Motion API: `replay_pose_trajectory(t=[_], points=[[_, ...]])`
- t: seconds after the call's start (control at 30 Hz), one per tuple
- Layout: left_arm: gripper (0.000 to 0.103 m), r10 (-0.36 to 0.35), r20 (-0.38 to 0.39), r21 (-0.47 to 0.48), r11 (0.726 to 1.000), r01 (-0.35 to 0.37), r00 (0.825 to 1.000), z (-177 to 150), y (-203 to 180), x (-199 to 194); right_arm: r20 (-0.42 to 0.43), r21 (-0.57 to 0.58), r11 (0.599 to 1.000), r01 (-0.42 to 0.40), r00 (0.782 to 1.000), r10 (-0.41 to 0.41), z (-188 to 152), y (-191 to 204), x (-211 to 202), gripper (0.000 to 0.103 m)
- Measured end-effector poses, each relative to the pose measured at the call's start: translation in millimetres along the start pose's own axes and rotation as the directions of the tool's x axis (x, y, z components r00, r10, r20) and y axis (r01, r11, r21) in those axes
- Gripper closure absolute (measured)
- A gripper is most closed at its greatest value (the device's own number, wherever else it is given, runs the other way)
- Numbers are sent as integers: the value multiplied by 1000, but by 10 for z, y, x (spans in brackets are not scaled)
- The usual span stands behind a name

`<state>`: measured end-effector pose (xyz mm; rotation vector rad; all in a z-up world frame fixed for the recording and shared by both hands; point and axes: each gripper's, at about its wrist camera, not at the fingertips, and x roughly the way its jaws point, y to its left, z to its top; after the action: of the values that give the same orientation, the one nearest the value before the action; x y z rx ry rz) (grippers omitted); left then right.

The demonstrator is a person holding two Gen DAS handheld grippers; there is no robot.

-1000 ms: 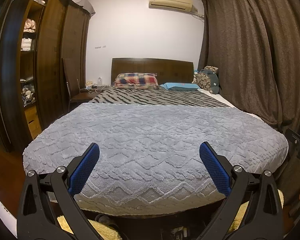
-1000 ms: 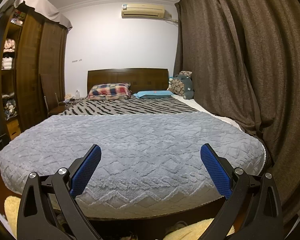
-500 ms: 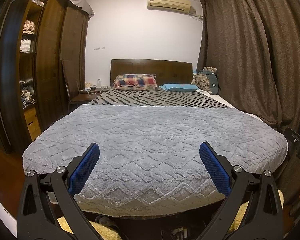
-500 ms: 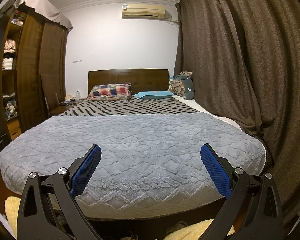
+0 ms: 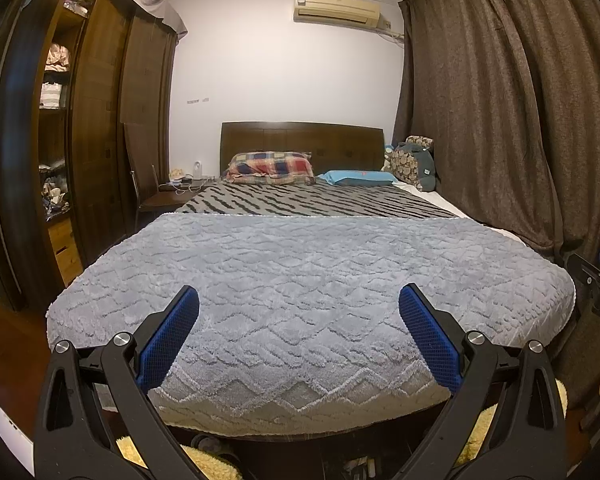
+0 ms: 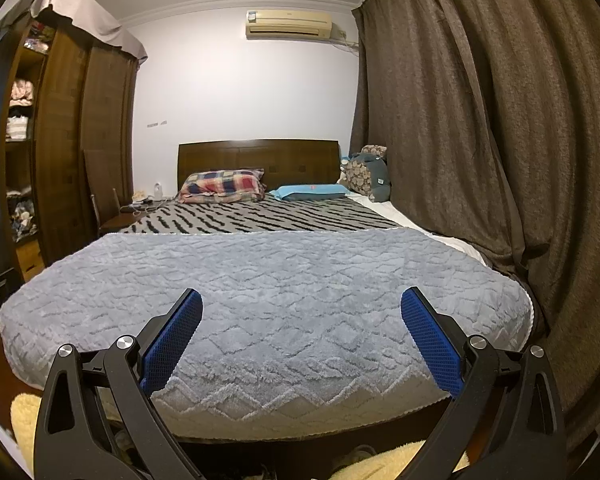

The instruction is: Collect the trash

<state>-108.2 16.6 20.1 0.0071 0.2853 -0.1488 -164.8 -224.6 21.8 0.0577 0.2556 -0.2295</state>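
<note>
Left tongs (image 5: 299,304): wide open, nothing between the blue pads (image 5: 168,336), held off the foot of the bed (image 5: 300,280) and aimed down its length. Right tongs (image 6: 301,306): same, spread wide, holding nothing, pads (image 6: 430,342) clear of the cover. A bit of the right unit shows at the right edge of the left cam, so the two sit side by side.

Trash: can't pick out any for sure in either view. Grey textured blanket (image 6: 268,288) covers the near half of the bed w/ nothing lying on it. Dark cluttered gap under the bed foot (image 5: 356,464) has some small items, too dim to ID.

Rest of the room: zebra-stripe cover (image 5: 316,200) on the far half, plaid pillow (image 5: 270,166) and blue pillow (image 5: 358,178) at the wooden headboard (image 5: 300,136), plush cushions (image 5: 414,160) in the far right corner. Brown curtains (image 6: 480,120) along the right side. Wardrobe (image 5: 92,120) w/ open shelves on the left, chair (image 5: 148,184) beside the bed w/ small stuff on it. AC unit (image 5: 336,8) high on the back wall. Yellow fluffy rug (image 6: 396,464) on the floor below the tongs. White object (image 5: 8,436) at the bottom left of the left cam, can't tell what.
</note>
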Motion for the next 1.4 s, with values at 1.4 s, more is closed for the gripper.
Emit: replay_pose_trajectory(t=[1.4], points=[[8,12,2,-6,1000,-12,1000,4,25,-49,-3,7,1000,-5,1000,5,-9,-30,-17,3]])
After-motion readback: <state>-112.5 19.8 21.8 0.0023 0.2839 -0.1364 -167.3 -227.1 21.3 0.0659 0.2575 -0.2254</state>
